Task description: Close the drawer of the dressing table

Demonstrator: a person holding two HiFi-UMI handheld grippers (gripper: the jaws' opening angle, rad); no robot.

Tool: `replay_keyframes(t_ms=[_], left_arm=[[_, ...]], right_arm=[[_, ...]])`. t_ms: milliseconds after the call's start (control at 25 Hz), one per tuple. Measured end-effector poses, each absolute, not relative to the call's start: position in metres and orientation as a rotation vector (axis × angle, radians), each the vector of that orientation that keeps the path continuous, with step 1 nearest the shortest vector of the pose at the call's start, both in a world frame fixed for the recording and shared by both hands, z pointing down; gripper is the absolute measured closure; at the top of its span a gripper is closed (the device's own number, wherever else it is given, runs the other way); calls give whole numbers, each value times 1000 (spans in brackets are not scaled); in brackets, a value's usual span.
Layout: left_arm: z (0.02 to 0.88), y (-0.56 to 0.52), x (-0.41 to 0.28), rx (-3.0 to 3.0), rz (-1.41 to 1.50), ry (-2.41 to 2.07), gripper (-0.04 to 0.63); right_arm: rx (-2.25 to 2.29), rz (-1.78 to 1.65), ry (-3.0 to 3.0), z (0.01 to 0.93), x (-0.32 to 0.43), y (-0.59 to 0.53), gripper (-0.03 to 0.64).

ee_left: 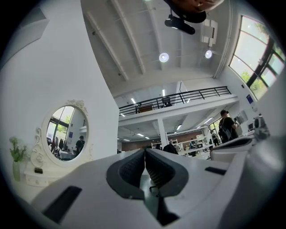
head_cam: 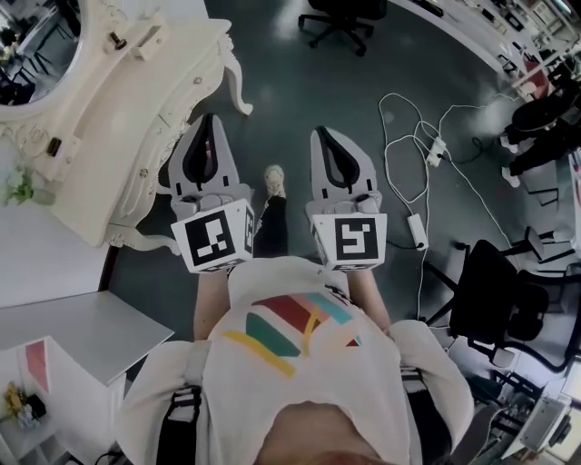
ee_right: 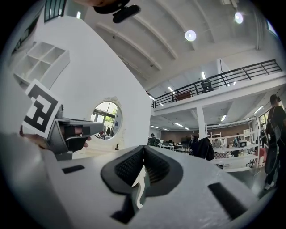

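The cream dressing table (head_cam: 109, 136) stands at the upper left of the head view, its round mirror (head_cam: 36, 36) at the corner. Small knobs (head_cam: 143, 172) mark its drawer front, which faces my left gripper; from here I cannot tell whether a drawer stands out. My left gripper (head_cam: 210, 120) is shut and empty, its tips just off the table's front. My right gripper (head_cam: 320, 133) is shut and empty over the dark floor, clear of the table. The left gripper view has shut jaws (ee_left: 145, 151) and the mirror (ee_left: 66, 133). In the right gripper view, shut jaws (ee_right: 144, 148) point past the left gripper (ee_right: 67, 132).
A curved table leg (head_cam: 238, 86) juts toward the floor ahead. White cables and a power strip (head_cam: 417, 229) lie on the floor to the right. Black office chairs (head_cam: 343, 16) (head_cam: 495, 295) stand ahead and at the right. A white shelf unit (head_cam: 82, 331) is at lower left.
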State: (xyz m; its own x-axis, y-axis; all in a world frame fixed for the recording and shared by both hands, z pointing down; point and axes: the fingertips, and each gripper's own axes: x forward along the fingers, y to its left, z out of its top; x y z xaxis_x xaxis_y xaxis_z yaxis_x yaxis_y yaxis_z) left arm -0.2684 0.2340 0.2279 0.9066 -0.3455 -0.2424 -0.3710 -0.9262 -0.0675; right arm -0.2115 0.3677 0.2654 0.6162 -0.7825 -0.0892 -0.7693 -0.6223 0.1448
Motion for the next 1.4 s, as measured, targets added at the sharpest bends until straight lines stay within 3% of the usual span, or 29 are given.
replay_keyframes(t_ms=[520, 1400], left_arm=[[273, 166, -185, -2922, 273, 668, 589], [296, -10, -20, -2863, 97, 991, 589]], right_arm=[[2668, -150, -1460, 314, -118, 284, 617], [2529, -58, -1853, 313, 76, 111, 617]])
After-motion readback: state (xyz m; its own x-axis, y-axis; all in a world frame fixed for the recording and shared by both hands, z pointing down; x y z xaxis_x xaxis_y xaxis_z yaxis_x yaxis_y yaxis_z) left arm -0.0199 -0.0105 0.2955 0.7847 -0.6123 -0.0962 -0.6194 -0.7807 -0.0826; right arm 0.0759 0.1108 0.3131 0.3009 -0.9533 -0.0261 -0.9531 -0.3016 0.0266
